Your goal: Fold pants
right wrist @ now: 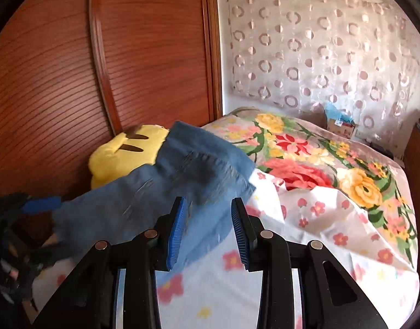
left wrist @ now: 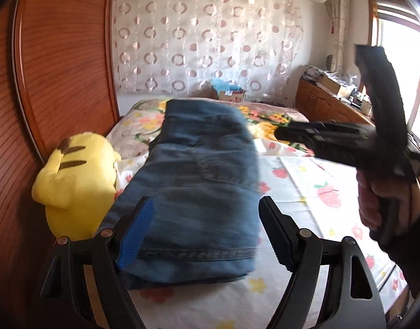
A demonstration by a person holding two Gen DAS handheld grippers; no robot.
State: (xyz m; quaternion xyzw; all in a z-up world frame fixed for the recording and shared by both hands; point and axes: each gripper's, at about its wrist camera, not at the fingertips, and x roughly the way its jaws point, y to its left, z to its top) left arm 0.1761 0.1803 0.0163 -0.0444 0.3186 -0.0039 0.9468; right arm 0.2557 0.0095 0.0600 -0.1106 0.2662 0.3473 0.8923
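Blue denim pants lie folded in a stack on the floral bed sheet. My left gripper is open, its jaws spread wide on either side of the near end of the pants, holding nothing. In the right wrist view the pants stretch left of and ahead of my right gripper, which is open and empty above the pants' near edge. The right gripper also shows in the left wrist view, held in a hand at the right, blurred.
A yellow plush toy lies left of the pants against the wooden wardrobe. A colourful floral blanket covers the far bed. A cardboard box and a wooden cabinet stand at the back.
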